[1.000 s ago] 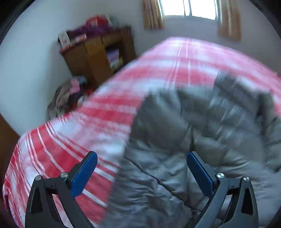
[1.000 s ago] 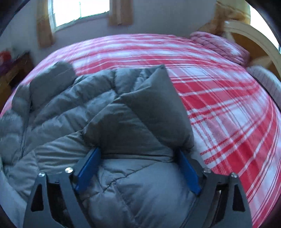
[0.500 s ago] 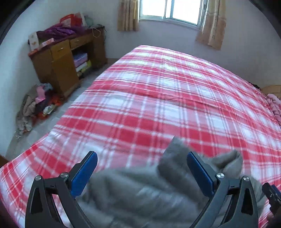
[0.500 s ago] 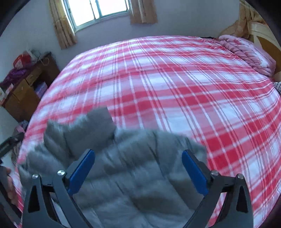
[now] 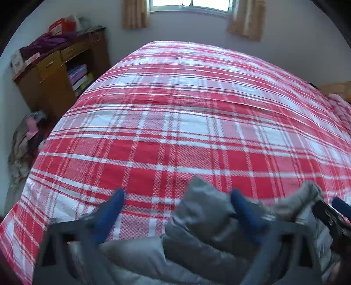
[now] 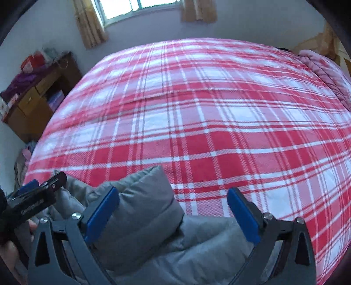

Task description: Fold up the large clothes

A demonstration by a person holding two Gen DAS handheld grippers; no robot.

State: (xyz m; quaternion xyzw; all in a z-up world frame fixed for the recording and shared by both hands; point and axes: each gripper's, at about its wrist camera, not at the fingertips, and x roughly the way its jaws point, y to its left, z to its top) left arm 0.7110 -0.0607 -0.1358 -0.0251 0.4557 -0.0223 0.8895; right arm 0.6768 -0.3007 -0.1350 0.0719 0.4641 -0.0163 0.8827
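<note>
Two wrist views, angled down, close over one bed [image 5: 179, 122] (shared).

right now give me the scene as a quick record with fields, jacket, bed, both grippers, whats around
garment: grey puffer jacket, bunched at the near edge of the bed
surface: bed with red and white plaid cover
left gripper: jaws closing, a jacket fold pokes up between them, pads not pressing it
right gripper: jaws closing, wide apart, a jacket fold beside the left pad, no grip
fold state: not folded flat, puffy and crumpled
cabinet: wooden, left of bed, clutter on top
window: far wall, tan curtains
floor pile: clothes left of bed
</note>
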